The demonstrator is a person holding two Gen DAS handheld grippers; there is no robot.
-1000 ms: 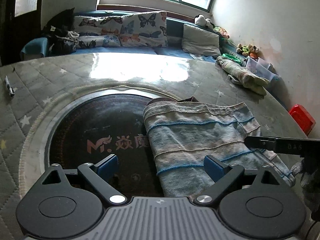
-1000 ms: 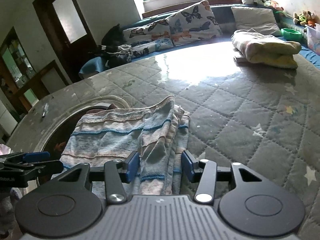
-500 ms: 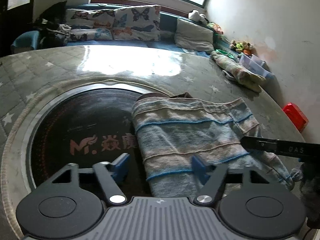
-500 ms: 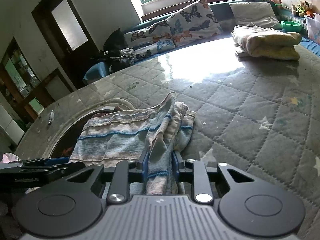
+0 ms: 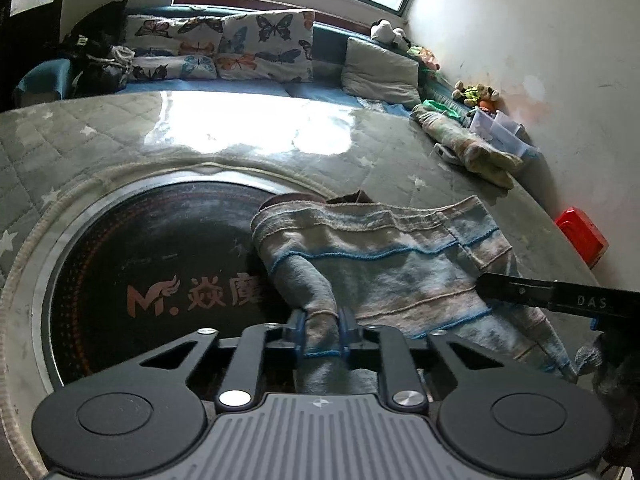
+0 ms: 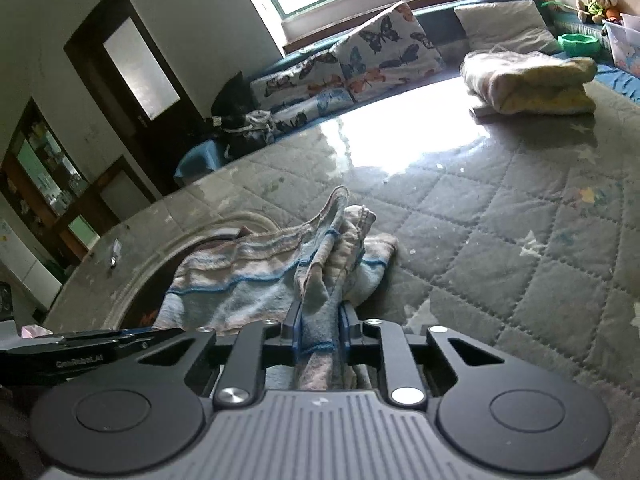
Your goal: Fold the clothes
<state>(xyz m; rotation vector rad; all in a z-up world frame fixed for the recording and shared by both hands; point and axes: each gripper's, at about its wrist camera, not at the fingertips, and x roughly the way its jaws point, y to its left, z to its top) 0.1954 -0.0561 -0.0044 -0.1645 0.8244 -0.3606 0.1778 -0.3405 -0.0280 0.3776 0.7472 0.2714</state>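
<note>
A striped blue, grey and cream garment (image 5: 384,264) lies on the round quilted table, partly over the dark glass centre disc (image 5: 152,264). My left gripper (image 5: 322,334) is shut on the garment's near left edge, with the cloth bunched up between the blue pads. My right gripper (image 6: 318,332) is shut on the near right edge of the same garment (image 6: 240,280), where several layers are gathered between the pads. The right gripper's finger also shows in the left wrist view (image 5: 552,296), at the right over the garment.
A folded pile of clothes (image 6: 528,80) sits at the table's far right, also seen in the left wrist view (image 5: 468,148). A bench with butterfly pillows (image 5: 240,48) runs behind the table. A red box (image 5: 582,236) lies on the floor at the right.
Both grippers went from open to shut on the garment's near edge, right one first, then left. The cloth has bunched up and lifted slightly at both pinch points.
</note>
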